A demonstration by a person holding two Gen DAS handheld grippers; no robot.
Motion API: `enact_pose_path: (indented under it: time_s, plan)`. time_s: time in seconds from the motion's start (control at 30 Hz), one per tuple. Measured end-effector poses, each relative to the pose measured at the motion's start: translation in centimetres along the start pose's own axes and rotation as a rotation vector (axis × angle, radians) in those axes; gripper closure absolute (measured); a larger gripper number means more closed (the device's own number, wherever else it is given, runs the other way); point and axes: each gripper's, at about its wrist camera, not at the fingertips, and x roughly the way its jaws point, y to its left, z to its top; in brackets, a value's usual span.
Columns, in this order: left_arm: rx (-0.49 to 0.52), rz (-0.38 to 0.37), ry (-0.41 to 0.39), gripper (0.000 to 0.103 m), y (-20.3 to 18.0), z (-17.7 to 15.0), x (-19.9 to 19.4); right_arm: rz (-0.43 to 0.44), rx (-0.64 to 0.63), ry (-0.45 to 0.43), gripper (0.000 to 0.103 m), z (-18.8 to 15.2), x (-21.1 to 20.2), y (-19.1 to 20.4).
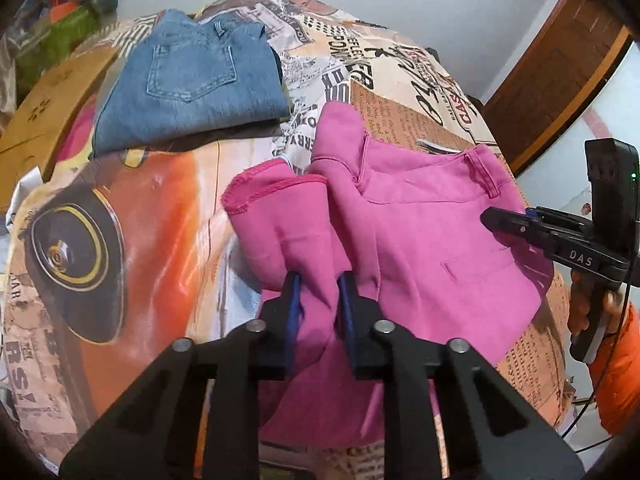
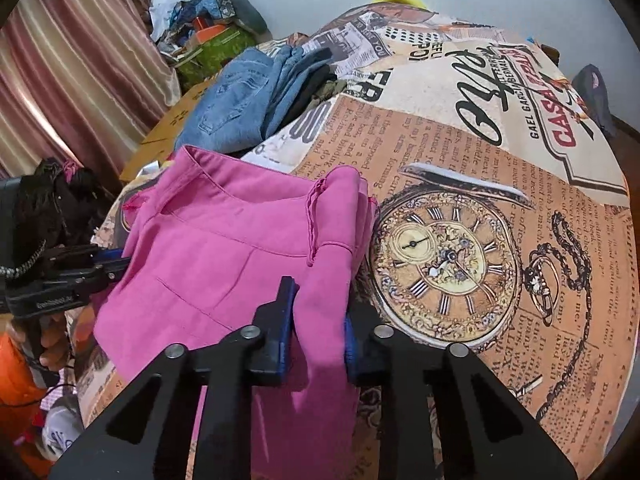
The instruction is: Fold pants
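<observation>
Left tongs (image 1: 318, 280) and right tongs (image 2: 318, 308) each clamp the pink pants (image 1: 420, 232) on the bed (image 2: 520, 168); jeans (image 1: 192, 80) lie behind.

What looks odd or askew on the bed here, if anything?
Nothing looks damaged or spilled. The pink pants are mid-fold and bunched, each gripper, left and right, shut on a pinch of fabric. The blue jeans behind already lie folded on the printed bedspread.
</observation>
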Motion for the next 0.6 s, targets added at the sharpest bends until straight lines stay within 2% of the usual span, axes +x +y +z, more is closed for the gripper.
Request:
enact_pose_path:
  time_s: [0.2,0.6]
  plan:
    - [-0.004,-0.027,-0.049,0.096,0.2,0.4,-2.5,0.002,-0.025,-0.051,0.088,0.4,-1.7,1.4]
    - [0.037,-0.008,-0.158,0.097,0.0,2.8,-7.0,0.014,-0.075,-0.156,0.089,2.4,-4.8,4.2]
